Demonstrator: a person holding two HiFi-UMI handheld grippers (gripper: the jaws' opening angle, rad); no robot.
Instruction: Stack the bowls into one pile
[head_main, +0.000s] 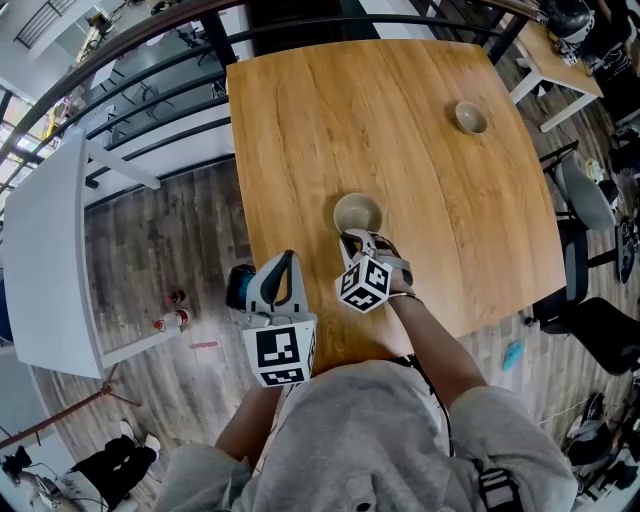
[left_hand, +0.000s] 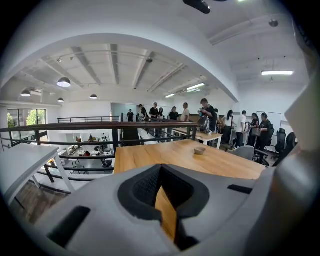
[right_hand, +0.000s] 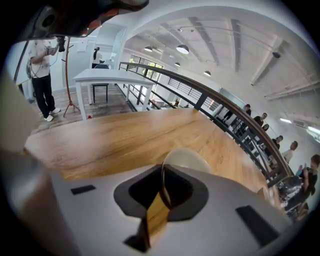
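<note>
At the right claw (right_hand: 162, 192) we find the near bowl (head_main: 357, 212) pinched by its rim, seemingly firmly; we should lift it level and carry it across the desk (head_main: 300, 120) onto the far bowl (head_main: 470, 117). The left claw (left_hand: 161, 195), off the desk's near edge, is clenched on nothing. The grip's depth is hidden.

Bowl (right_hand: 187, 159) rim tight inside right tool (right_hand: 162, 196)
</note>
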